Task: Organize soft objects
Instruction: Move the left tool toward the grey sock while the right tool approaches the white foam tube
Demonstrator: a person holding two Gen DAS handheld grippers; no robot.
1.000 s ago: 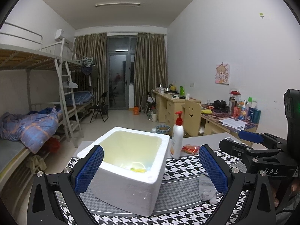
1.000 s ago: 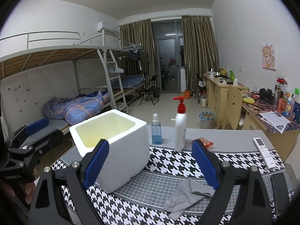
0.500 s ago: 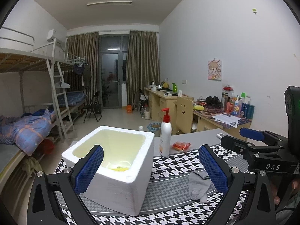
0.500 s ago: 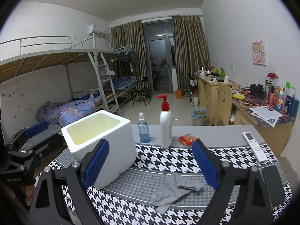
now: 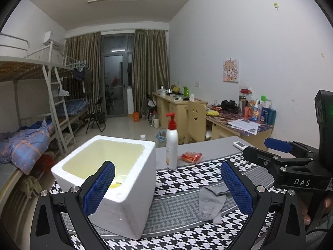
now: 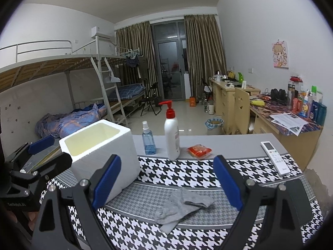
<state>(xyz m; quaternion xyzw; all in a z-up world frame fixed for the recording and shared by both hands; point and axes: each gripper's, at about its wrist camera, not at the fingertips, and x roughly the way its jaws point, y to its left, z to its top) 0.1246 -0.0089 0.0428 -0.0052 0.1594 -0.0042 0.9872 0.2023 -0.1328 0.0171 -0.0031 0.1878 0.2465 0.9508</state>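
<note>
My left gripper (image 5: pixel 167 189) hangs above the surface (image 5: pixel 212 148) with its jaws wide apart and nothing between them, the left blue pad in front of the white foam box (image 5: pixel 127 187). A grey sock (image 5: pixel 211 203) lies crumpled on the houndstooth cloth (image 5: pixel 187 175) just right of the box. Behind them stand a pump bottle (image 5: pixel 172 145) and a red packet (image 5: pixel 191 157), and my right gripper (image 5: pixel 278 154) shows at the far right.
</note>
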